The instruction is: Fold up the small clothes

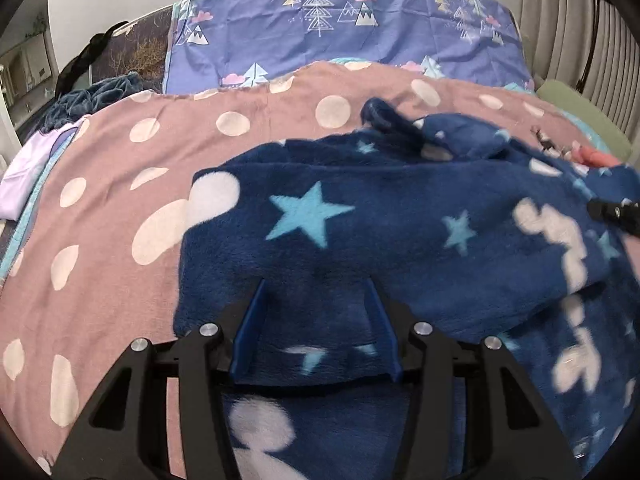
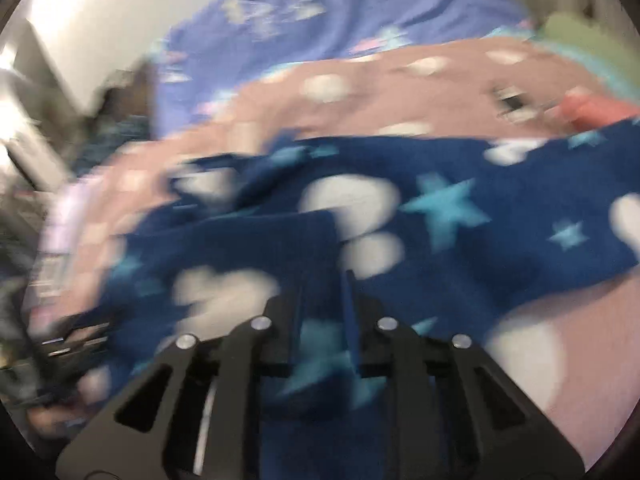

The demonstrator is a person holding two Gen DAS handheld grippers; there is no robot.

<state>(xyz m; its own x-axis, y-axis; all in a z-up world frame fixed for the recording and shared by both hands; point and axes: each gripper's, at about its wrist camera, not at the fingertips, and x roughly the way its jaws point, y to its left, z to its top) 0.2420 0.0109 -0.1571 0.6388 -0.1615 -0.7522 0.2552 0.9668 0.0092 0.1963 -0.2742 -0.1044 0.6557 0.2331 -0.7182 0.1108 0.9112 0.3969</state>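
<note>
Left wrist view: I see my left gripper (image 1: 316, 304) low over a navy fleece garment (image 1: 360, 232) with blue stars and white blobs.
Left gripper: its blue fingers (image 1: 252, 328) stand partly apart, with fleece lying between them. I cannot tell if the pads press on it.
Right wrist view: very blurry. My right gripper (image 2: 324, 284) sits on the same fleece (image 2: 460, 216).
Right gripper: its jaws are close together with a fold of fleece between them, so I think it pinches the cloth.
Garment: it lies spread on a pink blanket (image 1: 120, 184) with pale dots.
Behind: a purple sheet (image 1: 320, 32) with little trees.
Far left: a pale lilac cloth (image 1: 24, 176) at the blanket's edge.
</note>
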